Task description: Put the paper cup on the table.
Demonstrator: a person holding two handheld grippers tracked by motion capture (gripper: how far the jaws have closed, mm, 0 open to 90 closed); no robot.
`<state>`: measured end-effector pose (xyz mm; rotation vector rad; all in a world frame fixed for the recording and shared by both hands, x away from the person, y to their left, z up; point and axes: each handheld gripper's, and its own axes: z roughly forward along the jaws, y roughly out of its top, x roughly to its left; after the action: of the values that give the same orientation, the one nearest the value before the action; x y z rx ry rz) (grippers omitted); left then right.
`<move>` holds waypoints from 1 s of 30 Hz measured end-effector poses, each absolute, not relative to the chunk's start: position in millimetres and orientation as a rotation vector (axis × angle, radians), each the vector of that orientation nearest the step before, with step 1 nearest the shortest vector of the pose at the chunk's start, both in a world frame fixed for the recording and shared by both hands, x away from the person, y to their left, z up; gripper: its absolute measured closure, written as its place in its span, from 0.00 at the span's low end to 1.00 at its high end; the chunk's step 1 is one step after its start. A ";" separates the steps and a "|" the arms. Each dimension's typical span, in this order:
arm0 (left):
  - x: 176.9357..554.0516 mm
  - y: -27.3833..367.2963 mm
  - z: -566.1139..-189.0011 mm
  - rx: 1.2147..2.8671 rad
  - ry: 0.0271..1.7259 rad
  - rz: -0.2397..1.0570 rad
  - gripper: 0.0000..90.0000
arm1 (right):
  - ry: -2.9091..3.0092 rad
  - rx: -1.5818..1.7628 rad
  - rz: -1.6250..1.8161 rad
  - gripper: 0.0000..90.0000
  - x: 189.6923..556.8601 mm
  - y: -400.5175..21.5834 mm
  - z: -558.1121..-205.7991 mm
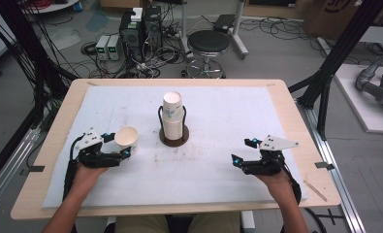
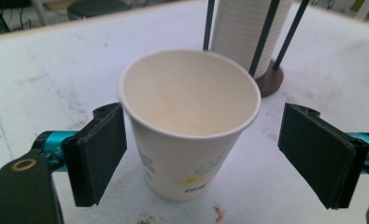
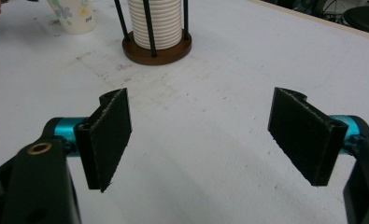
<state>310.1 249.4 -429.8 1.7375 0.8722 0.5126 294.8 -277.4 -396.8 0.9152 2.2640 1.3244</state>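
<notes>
The cup (image 1: pixel 127 138) stands upright on the white mat (image 1: pixel 218 170), left of centre in the high view and just left of the holder (image 1: pixel 173 127) with its stack of cups. In the left gripper view it sits mid-frame (image 2: pixel 189 126) between the jaws of the left gripper (image 2: pixel 219 156), which are spread wide and clear of its wall on both sides, gripping nothing. The right gripper (image 3: pixel 210 140), at lower right in the high view (image 1: pixel 245 153), is likewise open and empty over bare mat. The cup looks like thin paper: very light, easy to tip or slide, and likely to dent under a hard squeeze. The rolled rim is probably the stiffest part, so a gentle grip across the wall just under it seems safest.
</notes>
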 end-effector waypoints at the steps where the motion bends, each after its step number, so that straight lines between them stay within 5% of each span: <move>1: 307.7 251.7 -427.5 1.717 0.863 0.522 0.17 | 2.263 0.919 1.320 0.25 294.2 -277.5 -396.5; 11: 288.1 254.8 -408.9 1.528 0.752 0.536 0.17 | 2.238 0.983 1.302 0.24 286.6 -283.5 -401.5; 30: 282.1 250.6 -409.0 1.557 0.725 0.530 0.18 | 2.180 1.023 1.313 0.25 274.2 -286.4 -396.5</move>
<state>282.1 250.6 -409.0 1.5571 0.7250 0.5299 274.2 -286.4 -396.5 1.0229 2.1802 1.3133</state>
